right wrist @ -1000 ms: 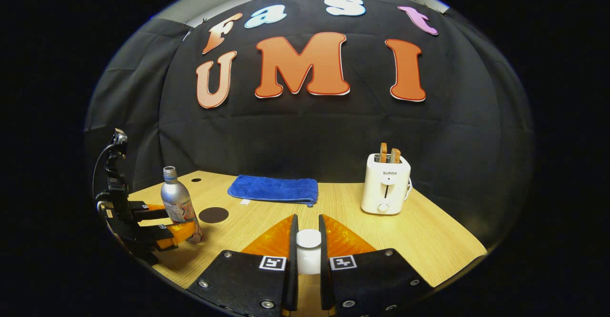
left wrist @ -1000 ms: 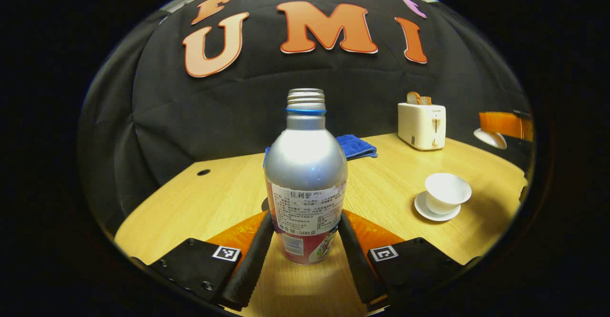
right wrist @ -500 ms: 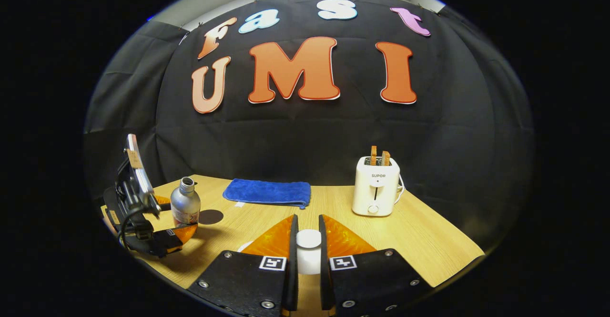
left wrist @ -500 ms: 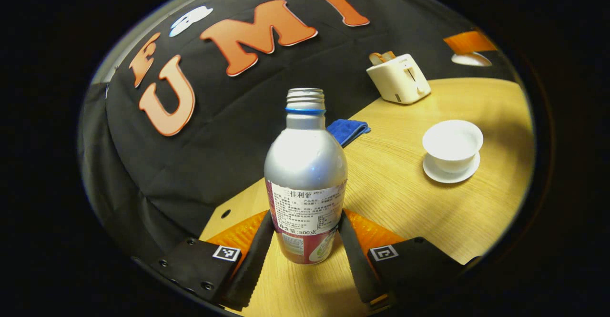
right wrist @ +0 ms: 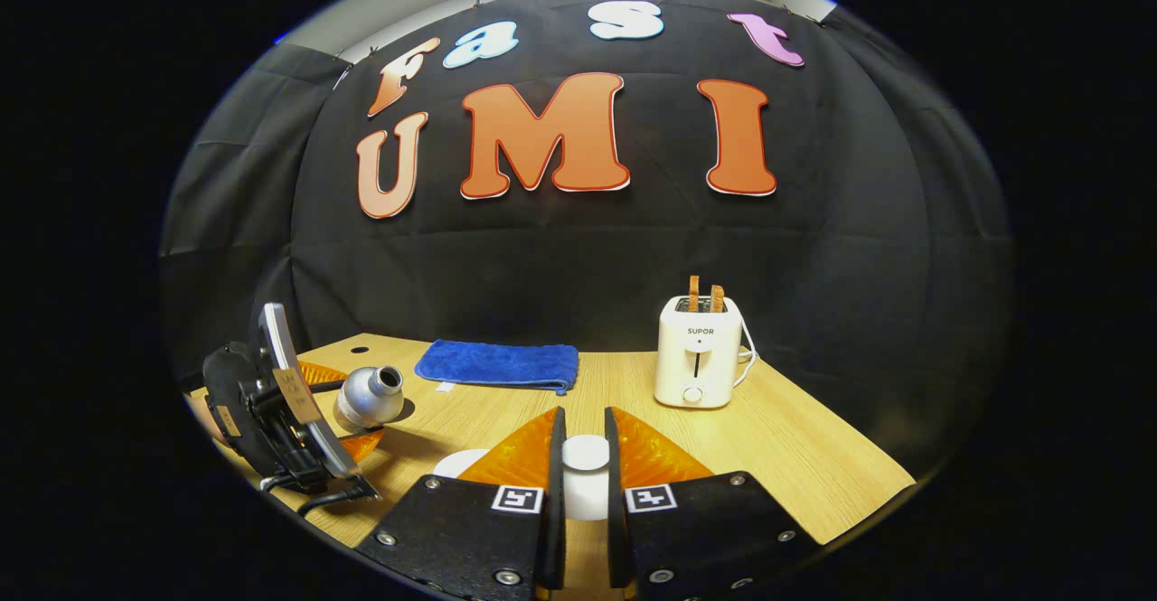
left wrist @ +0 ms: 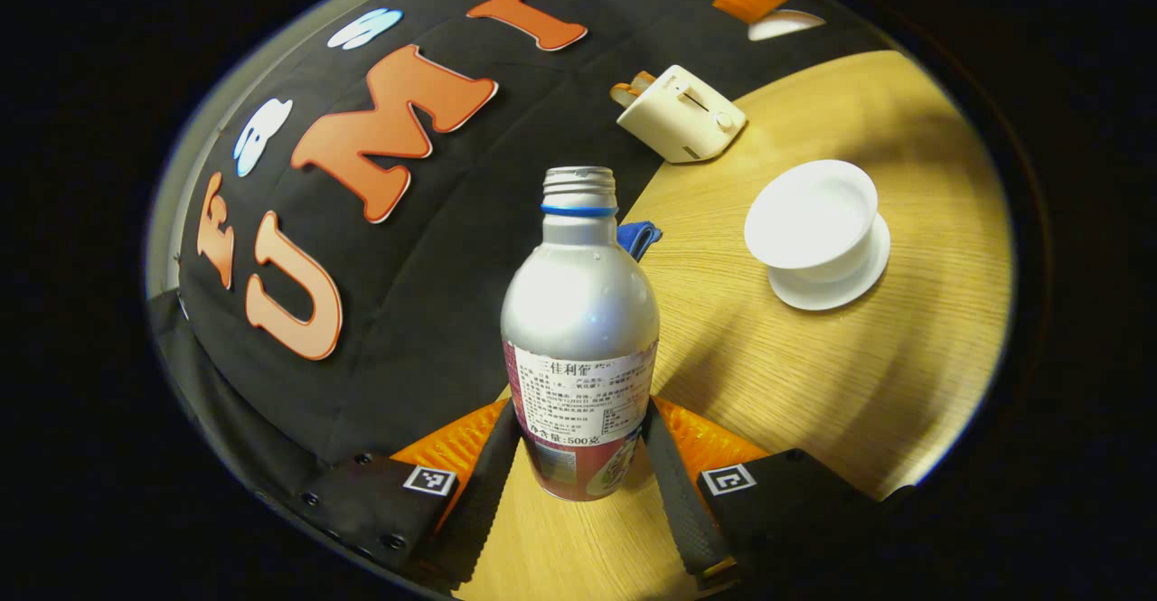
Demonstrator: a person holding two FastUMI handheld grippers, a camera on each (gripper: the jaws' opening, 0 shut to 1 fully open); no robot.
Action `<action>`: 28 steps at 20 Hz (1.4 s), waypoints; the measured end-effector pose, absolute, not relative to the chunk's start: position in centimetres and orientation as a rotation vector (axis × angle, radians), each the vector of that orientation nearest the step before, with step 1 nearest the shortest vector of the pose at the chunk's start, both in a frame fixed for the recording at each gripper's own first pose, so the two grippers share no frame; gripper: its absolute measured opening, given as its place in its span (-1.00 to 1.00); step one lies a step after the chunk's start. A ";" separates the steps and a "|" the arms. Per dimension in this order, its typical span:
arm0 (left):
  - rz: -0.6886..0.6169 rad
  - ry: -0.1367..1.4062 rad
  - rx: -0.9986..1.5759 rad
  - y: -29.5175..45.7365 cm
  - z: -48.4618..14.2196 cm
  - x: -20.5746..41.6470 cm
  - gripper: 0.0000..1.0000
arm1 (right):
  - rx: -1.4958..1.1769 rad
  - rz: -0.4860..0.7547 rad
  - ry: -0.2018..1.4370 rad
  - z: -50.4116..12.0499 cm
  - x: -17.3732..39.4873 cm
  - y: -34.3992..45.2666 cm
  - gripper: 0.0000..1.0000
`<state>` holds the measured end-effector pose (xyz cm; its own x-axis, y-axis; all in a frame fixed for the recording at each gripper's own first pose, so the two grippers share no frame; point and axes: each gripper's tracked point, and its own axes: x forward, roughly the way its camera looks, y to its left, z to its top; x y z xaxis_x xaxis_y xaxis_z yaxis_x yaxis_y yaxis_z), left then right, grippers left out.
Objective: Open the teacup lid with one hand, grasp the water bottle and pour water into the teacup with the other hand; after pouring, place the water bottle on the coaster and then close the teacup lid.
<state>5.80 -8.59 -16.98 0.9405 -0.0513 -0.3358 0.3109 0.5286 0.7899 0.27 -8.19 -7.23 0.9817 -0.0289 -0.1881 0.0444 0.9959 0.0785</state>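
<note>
Silver water bottle (left wrist: 579, 312), clamped by left gripper (left wrist: 578, 470), has tilted further; right gripper (right wrist: 579, 483) apparently pinches lid (right wrist: 586, 474).

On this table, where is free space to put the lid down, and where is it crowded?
Bare wood lies between the blue towel and the toaster, and right of the toaster up to the table edge. It is crowded on the left, where the left gripper tilts the water bottle toward the teacup.
</note>
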 end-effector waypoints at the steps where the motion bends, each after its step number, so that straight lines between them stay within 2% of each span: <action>1: -0.229 0.286 1.022 -8.7 -17.0 5.8 0.67 | 0.082 -0.037 0.188 -7.2 0.2 -8.2 -0.63; 13: -0.284 0.208 1.388 -8.9 -16.2 5.9 0.65 | 0.095 -0.044 0.192 -7.8 -0.8 -9.4 -0.63; 28: -0.352 0.139 1.691 -9.5 -14.4 6.6 0.63 | 0.107 -0.047 0.192 -8.0 -1.6 -10.3 -0.63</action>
<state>6.59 -9.49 -14.36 0.9447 -0.1096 -0.3092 0.2912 -0.1539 0.9442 -1.58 -10.32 -8.04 0.9806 -0.0361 -0.1924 0.0565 0.9932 0.1015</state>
